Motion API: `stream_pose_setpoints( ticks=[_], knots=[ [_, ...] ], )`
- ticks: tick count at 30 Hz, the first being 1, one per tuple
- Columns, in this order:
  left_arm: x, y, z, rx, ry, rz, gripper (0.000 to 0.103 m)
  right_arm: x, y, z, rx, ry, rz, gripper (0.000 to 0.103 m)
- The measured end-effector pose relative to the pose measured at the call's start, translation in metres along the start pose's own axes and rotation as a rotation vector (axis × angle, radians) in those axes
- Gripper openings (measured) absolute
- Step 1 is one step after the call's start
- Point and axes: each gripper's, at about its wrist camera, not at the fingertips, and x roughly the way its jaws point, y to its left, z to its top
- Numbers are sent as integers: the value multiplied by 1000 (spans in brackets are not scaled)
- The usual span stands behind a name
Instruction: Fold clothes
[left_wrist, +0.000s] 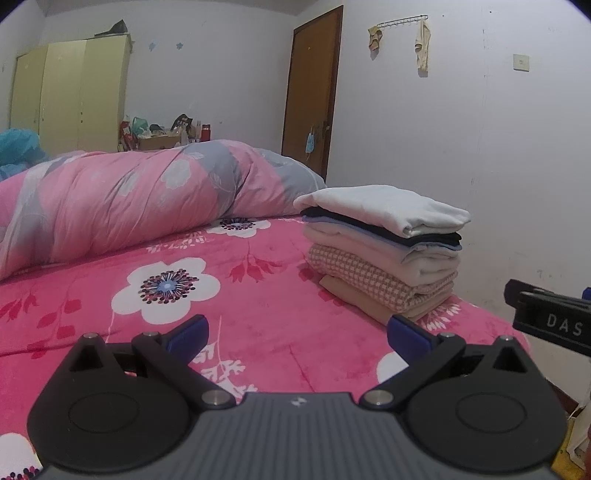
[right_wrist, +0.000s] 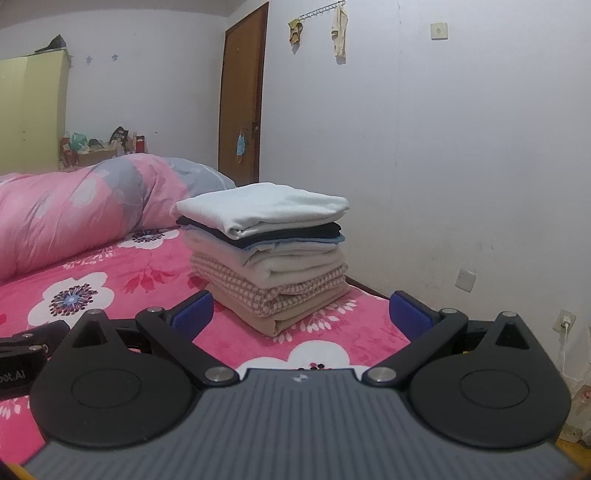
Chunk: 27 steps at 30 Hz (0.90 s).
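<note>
Folding looks about finished: a neat stack of folded clothes (right_wrist: 267, 254) sits on the bed (right_wrist: 122, 280) at twelve o'clock; left gripper (left_wrist: 297, 334) and right gripper (right_wrist: 301, 314) jaws apart, holding nothing

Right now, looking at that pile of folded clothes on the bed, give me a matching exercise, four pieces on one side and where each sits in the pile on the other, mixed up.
Column one:
1. white garment
2. black garment
3. checked garment
4. tan garment

Column two:
A. bottom, on the pink floral bedspread
B. just above the bottom piece
C. top
D. directly under the top piece

Pairs: 1-C, 2-D, 3-B, 4-A
</note>
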Motion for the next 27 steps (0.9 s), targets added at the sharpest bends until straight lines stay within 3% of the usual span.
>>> stream_pose_setpoints(
  ticks=[27],
  knots=[
    [13, 3, -2, 4, 20, -6, 103, 9, 6, -5, -26, 16, -16, 102]
  ],
)
